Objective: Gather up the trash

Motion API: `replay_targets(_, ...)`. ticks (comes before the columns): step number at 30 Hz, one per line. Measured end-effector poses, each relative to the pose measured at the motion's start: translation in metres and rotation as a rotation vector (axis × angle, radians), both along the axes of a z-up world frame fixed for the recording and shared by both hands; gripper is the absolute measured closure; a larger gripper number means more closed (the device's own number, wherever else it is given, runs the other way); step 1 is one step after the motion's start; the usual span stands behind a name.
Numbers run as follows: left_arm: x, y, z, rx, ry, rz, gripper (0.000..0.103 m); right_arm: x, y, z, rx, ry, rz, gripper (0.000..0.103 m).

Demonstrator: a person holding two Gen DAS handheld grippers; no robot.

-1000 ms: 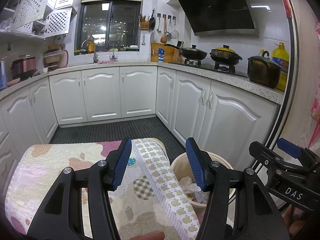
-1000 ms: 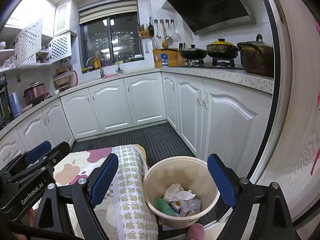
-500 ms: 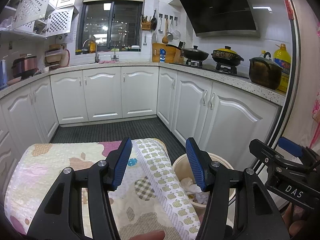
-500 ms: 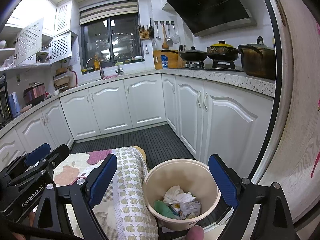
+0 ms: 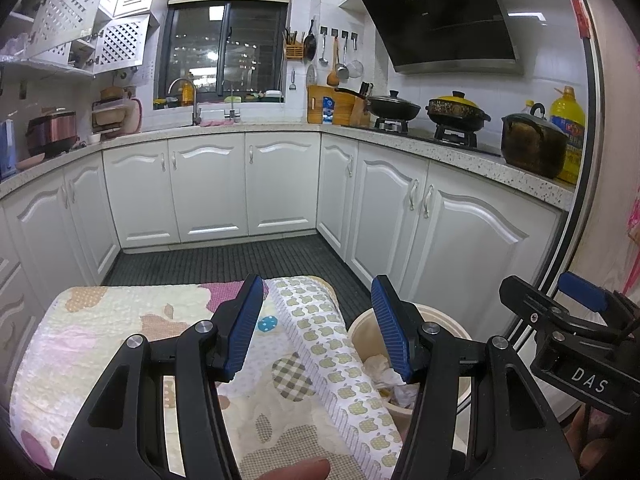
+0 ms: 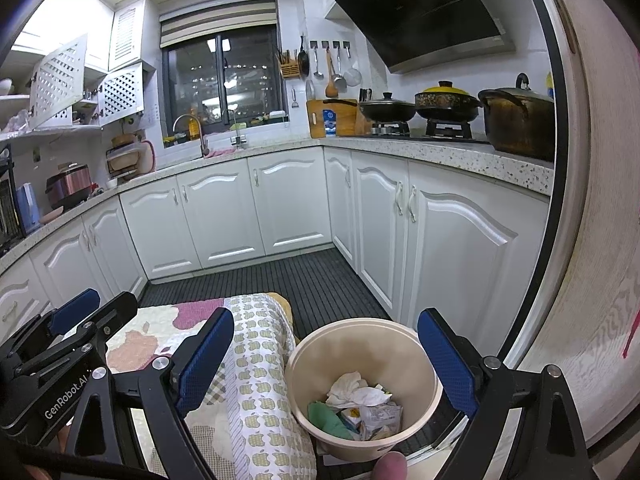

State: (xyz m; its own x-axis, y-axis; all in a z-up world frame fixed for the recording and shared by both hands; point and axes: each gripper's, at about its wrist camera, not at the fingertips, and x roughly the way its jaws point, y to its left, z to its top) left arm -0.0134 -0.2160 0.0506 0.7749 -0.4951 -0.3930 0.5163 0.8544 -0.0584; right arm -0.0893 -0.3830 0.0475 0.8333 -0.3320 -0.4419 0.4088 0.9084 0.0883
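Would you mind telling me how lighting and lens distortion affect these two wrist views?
Left wrist view: fisheye bends the countertop, a dark vignette rings the corners, ceiling light glares on the range hood. Right wrist view: same curvature, a bright overexposed patch at upper left, the trash bin evenly lit and sharp.

One bin [image 6: 362, 392], three pots [image 6: 520, 120], two grippers [image 6: 326, 364].

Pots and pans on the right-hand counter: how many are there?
3. A black lidded pan nearest the corner, a yellow-lidded pot beside it on the stove, and a large dark pot nearest the camera. Others may be hidden behind it.
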Motion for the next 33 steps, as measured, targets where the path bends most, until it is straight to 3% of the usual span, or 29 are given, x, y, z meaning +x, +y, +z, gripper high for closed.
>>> replay_targets(33,-0.0035,-0.0076,-0.0009,0.039,-0.03,-0.001,0.048,0.0069,-0.0016,-0.005,0.015,0.017,0.007,0.011)
